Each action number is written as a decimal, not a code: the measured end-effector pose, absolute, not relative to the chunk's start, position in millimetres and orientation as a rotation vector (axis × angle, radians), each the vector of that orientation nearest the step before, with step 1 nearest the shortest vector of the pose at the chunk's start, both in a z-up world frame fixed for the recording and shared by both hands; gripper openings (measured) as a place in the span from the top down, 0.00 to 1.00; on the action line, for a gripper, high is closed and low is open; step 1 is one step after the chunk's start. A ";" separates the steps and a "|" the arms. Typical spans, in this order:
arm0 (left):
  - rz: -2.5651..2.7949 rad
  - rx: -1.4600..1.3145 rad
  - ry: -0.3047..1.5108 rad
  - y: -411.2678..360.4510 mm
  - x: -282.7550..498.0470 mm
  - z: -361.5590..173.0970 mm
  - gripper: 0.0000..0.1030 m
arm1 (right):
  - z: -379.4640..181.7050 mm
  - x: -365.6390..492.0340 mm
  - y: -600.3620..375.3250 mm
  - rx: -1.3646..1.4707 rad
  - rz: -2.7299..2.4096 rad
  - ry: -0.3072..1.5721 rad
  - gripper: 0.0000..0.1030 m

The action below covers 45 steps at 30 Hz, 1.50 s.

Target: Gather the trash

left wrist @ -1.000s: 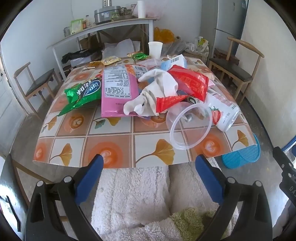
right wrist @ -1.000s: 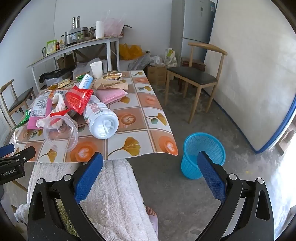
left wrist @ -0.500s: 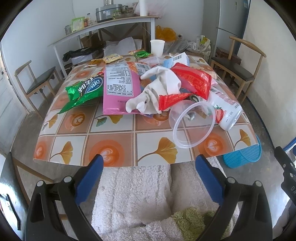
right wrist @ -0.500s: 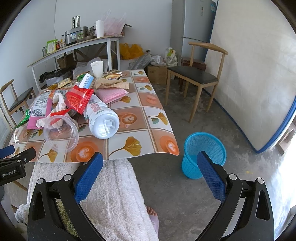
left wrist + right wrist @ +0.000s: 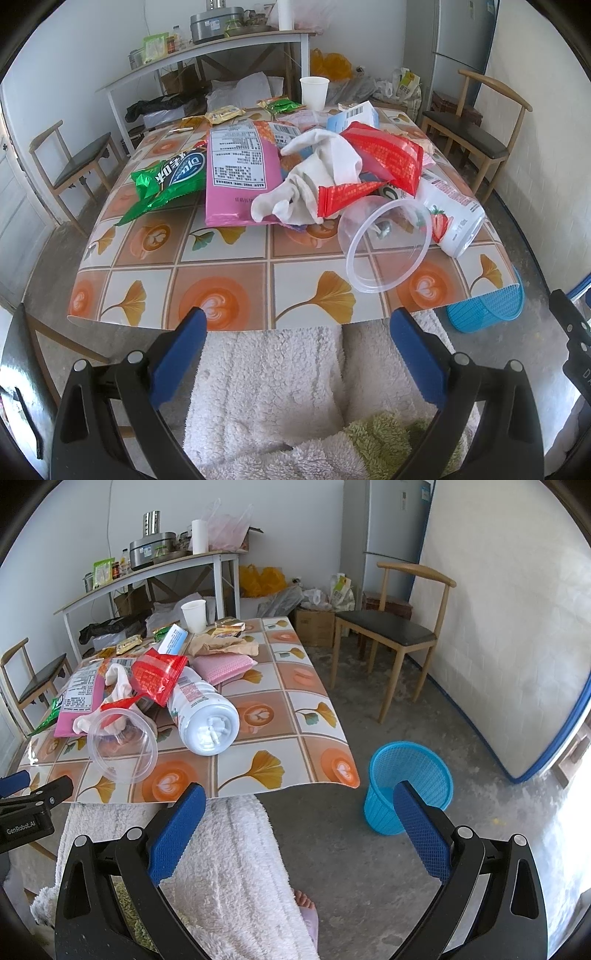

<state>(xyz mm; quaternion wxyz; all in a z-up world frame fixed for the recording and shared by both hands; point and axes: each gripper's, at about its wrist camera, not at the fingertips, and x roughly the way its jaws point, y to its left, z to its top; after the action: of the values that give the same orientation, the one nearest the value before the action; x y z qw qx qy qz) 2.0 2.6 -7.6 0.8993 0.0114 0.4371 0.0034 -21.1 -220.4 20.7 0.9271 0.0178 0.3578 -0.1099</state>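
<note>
Trash is heaped on a tiled-pattern table (image 5: 221, 299): a clear plastic cup (image 5: 386, 243) on its side, a white strawberry bottle (image 5: 452, 218) lying down, red wrappers (image 5: 388, 158), a crumpled white cloth (image 5: 317, 177), a pink packet (image 5: 240, 166) and a green snack bag (image 5: 170, 177). The same cup (image 5: 122, 742) and bottle (image 5: 203, 716) show in the right wrist view. A blue mesh bin (image 5: 406, 786) stands on the floor right of the table. My left gripper (image 5: 295, 354) is open and empty, short of the table's near edge. My right gripper (image 5: 299, 827) is open and empty too, over the floor beside the bin.
A white paper cup (image 5: 314, 92) and small wrappers sit at the table's far end. Wooden chairs (image 5: 399, 627) stand right and left (image 5: 70, 162). A person's fluffy white robe (image 5: 266, 387) and bare toes (image 5: 306, 904) lie under the grippers. A cluttered side table and a fridge (image 5: 391, 535) line the back wall.
The left gripper has edged forward toward the table, so the trash looks slightly nearer. The right gripper has barely moved. Both stay open.
</note>
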 end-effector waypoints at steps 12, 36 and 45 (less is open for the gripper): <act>0.007 0.024 0.906 2.4 2.1 -7.6 0.06 | 20.6 -21.6 -221.1 0.039 -0.224 0.735 0.07; 0.009 0.011 0.911 10.7 0.3 -10.3 0.06 | 19.6 -12.3 -212.2 0.060 -0.218 0.712 0.07; -0.075 -0.092 0.813 47.9 -5.7 -1.9 0.06 | 40.1 5.5 -220.6 0.093 -0.196 0.581 0.07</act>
<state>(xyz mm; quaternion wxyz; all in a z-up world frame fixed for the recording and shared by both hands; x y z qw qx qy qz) -5.7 47.9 -1.9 0.9169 -0.0448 0.3949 -0.0365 5.5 -220.6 40.1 0.9524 0.0456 0.2856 -0.0966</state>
